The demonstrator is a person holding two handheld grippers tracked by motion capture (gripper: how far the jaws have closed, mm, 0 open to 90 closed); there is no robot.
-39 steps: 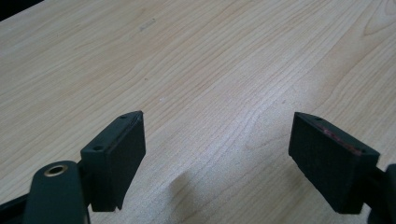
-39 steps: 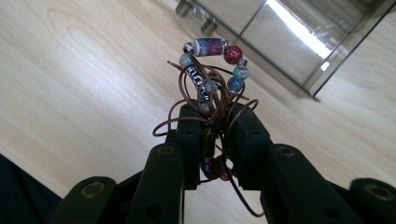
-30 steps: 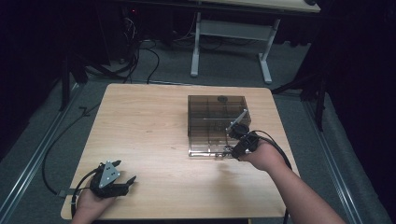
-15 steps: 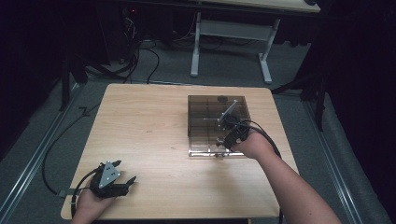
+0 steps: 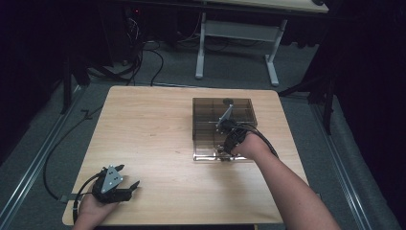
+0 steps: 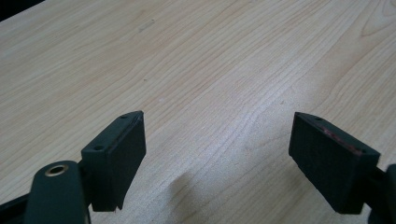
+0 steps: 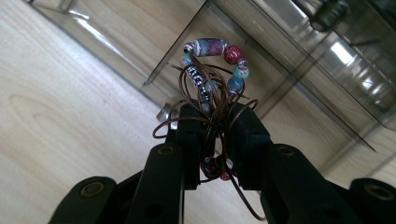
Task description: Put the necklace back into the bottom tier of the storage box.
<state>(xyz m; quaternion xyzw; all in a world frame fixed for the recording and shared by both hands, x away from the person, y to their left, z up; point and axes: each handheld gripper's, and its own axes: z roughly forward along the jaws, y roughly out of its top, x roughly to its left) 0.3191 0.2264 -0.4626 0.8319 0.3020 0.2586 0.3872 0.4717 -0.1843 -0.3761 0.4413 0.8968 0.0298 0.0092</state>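
A beaded bracelet [image 7: 215, 70] of red, blue and patterned beads on brown cord is pinched between the jaws of my right gripper [image 7: 214, 122], which is shut on it. The beads loop up above the fingertips. In the high view the right gripper [image 5: 225, 143] hovers over the near part of a smoky transparent compartment box [image 5: 210, 108] on the right half of the wooden table [image 5: 143, 124]. The box's dividers [image 7: 289, 60] lie just beyond the bracelet. My left gripper [image 5: 125, 188] rests low at the table's near left corner, jaws wide open, nothing between its pads [image 6: 116, 154].
A dark round knob [image 7: 327, 11] sits in a far compartment of the box. Beyond the table stand a white desk frame [image 5: 237, 43] and tangled cables [image 5: 139, 48] on the grey floor. A black cable [image 5: 52, 153] trails from the left gripper off the table's left side.
My right gripper, with the bracelet, has shifted left and toward the far side, sinking over the box's near compartments. The left gripper has stayed put.
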